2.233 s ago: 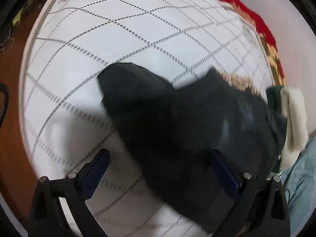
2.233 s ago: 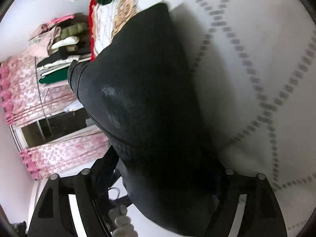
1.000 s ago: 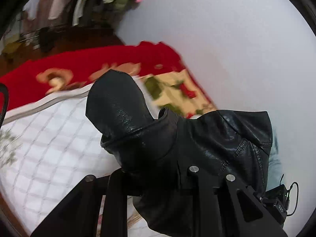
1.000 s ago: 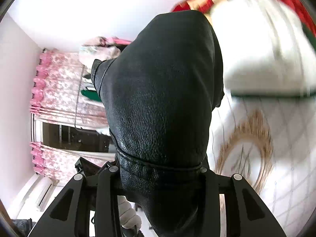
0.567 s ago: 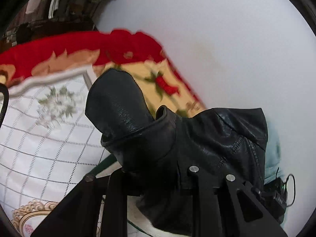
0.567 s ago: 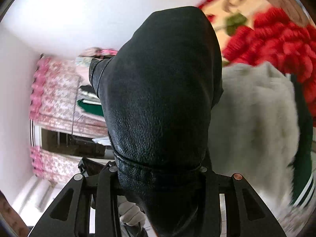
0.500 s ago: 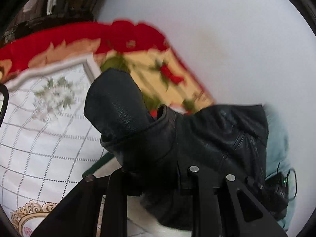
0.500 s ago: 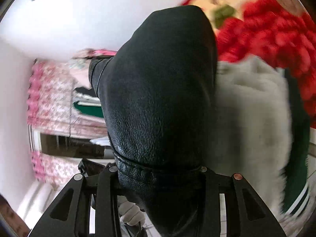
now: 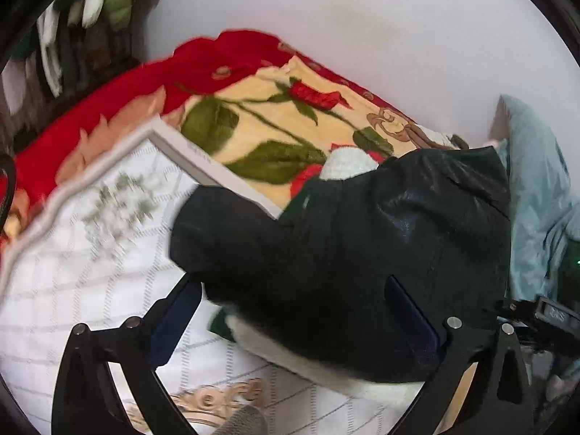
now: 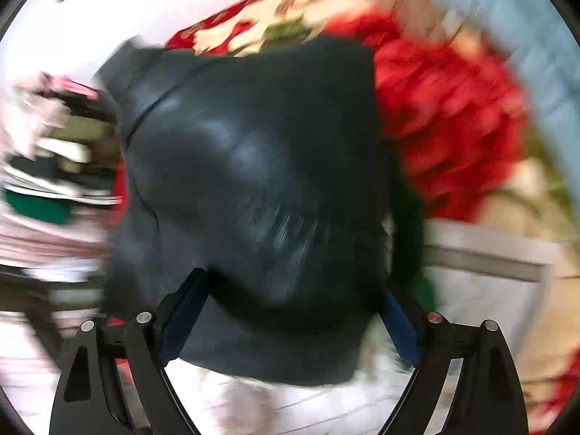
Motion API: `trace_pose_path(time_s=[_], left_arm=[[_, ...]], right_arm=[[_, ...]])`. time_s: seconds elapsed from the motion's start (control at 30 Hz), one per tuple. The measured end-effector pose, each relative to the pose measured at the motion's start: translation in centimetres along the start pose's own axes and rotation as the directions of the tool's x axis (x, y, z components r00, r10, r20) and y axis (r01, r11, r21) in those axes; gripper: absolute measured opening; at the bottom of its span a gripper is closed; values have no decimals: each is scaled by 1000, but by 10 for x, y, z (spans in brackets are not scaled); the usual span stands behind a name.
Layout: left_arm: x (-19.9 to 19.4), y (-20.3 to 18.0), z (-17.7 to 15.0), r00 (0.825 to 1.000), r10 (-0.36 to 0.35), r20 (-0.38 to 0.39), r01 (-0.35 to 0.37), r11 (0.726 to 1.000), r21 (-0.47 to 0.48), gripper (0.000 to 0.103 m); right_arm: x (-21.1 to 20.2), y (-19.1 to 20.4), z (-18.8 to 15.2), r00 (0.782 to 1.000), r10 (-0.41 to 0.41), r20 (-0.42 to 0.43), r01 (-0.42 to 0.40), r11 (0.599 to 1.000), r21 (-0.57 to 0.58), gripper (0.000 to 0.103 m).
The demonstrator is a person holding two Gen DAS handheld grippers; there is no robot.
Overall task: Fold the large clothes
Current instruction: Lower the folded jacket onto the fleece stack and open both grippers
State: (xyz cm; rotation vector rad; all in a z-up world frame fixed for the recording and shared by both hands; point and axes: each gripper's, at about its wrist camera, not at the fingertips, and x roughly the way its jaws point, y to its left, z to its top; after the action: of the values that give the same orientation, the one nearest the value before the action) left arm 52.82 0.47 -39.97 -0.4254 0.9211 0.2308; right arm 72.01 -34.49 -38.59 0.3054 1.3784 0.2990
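Left wrist view: my left hand-held gripper (image 9: 290, 322) has just spread its jaws wide, letting go of the black leather jacket (image 9: 362, 253), which sits bundled on a white fleece garment (image 9: 326, 373) at the edge of the quilted bed cover (image 9: 72, 272). My right hand-held gripper (image 10: 290, 311) has just spread likewise, the jacket loose between its fingers. I judge the stiff leather may spring open or slide off the fleece, or snag on a finger as I withdraw.

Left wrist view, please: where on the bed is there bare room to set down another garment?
The white quilted cover lies bare left of the black leather jacket, up to its grey border. Crowded: the jacket covers a white fleecy garment, with pale blue fabric beyond.
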Motion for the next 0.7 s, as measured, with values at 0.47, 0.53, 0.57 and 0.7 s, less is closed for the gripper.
trace_pose_path(time_s=[0.47, 0.53, 0.57, 0.7], left_arm=[[-143, 1, 2, 993, 115, 39, -121, 926, 357, 103], [-179, 1, -3, 995, 90, 44, -100, 917, 387, 103], [-193, 1, -7, 996, 80, 48, -93, 913, 398, 103], [-261, 4, -17, 998, 49, 50, -66, 899, 434, 103]], right_arm=[[-135, 120, -163, 836, -488, 251, 479, 872, 103, 103], [-164, 139, -191, 822, -497, 277, 483, 867, 124, 103], [-180, 149, -204, 812, -505, 291, 488, 862, 135, 103], [-248, 194, -260, 775, -532, 340, 508, 845, 166, 103]])
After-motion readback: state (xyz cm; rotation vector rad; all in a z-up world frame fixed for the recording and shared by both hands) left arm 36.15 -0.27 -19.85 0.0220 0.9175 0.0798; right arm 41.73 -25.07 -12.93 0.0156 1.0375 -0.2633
